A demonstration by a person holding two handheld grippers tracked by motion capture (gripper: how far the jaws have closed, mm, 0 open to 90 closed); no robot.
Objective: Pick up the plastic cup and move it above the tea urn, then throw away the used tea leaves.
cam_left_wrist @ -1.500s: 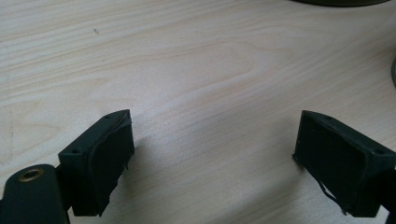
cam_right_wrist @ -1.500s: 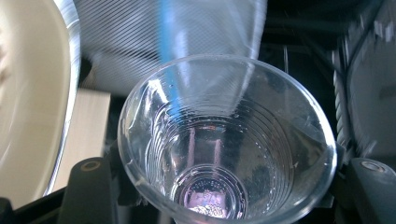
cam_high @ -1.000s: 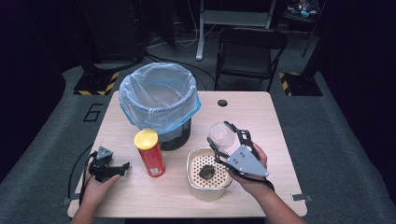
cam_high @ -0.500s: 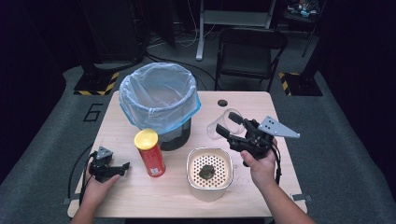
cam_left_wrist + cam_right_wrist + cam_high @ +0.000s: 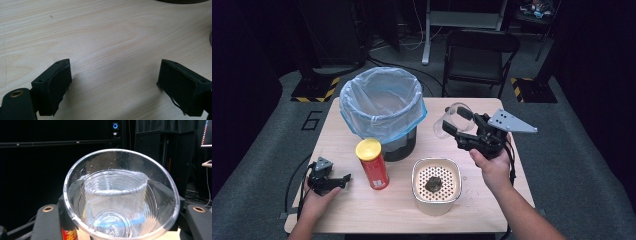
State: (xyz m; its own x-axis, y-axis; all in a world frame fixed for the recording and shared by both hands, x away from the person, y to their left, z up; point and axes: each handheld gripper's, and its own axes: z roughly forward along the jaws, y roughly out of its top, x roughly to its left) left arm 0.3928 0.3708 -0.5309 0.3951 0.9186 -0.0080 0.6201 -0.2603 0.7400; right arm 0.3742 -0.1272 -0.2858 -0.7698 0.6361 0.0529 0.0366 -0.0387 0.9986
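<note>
**One thin cup, tipped on its side in my right claw**

One clear plastic cup is what I'm working with. My right claw is clamped across its ribbed wall, one pad on either side, and holds it in the air over the table, between the lined trash bin and my right hand. It hangs above and just behind the white strainer basket, which has a dark clump of scraps in it.

Risks as I judge them:
- The wall is thin and ribbed. Too much squeeze could buckle it and pop the cup out; too little and it could slide forward off the pads.
- In the right gripper view I see droplets on the inside of the cup. Swinging fast could fling them onto the table.
- The red chip can stands just in front of the bin. A low path could knock it over.
- If I let go short of the bin's rim, the cup lands on the table.

Orientation: the cup's long axis, base to rim, lies near level. The mouth points away from my hand, toward the bin; the base sits back between the pads.

My left claw rests on the table at the near left, jaws apart, with only bare wood between them.
</note>
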